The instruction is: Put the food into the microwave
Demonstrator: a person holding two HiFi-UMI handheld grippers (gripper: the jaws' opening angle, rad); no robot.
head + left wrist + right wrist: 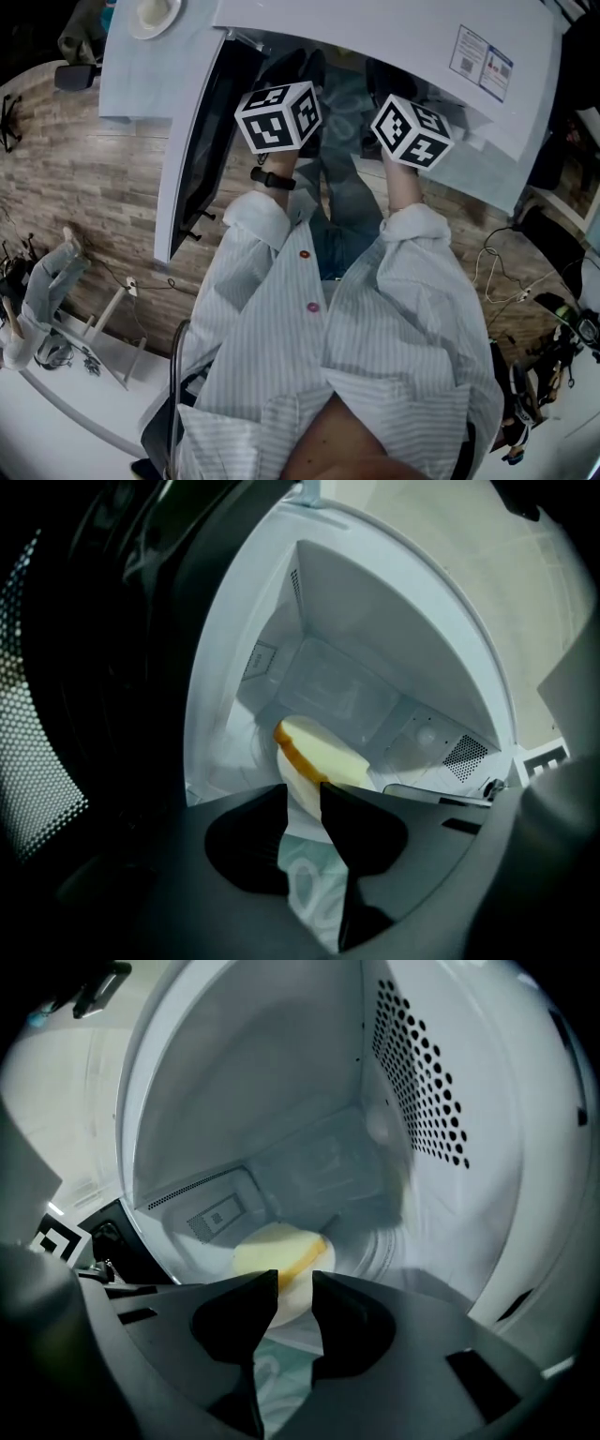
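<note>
A yellow slice of food (323, 752) lies on a white plate (298, 810) inside the white microwave (375, 28). My left gripper (302, 787) reaches into the cavity and stands open, with the plate's near rim in the gap between its jaws. From the other side my right gripper (294, 1277) also stands open around the plate (291, 1312), with the food (277, 1251) just beyond its tips. In the head view only the two marker cubes show, the left (278, 115) and the right (411, 129). The jaws themselves are hidden in the oven's mouth.
The microwave door (192, 150) hangs open to the left, its dark mesh window (47, 724) close beside my left gripper. The perforated side wall (422, 1082) is near my right gripper. A white dish (153, 14) rests on the surface at the microwave's left. Cables (497, 272) trail over the wooden floor.
</note>
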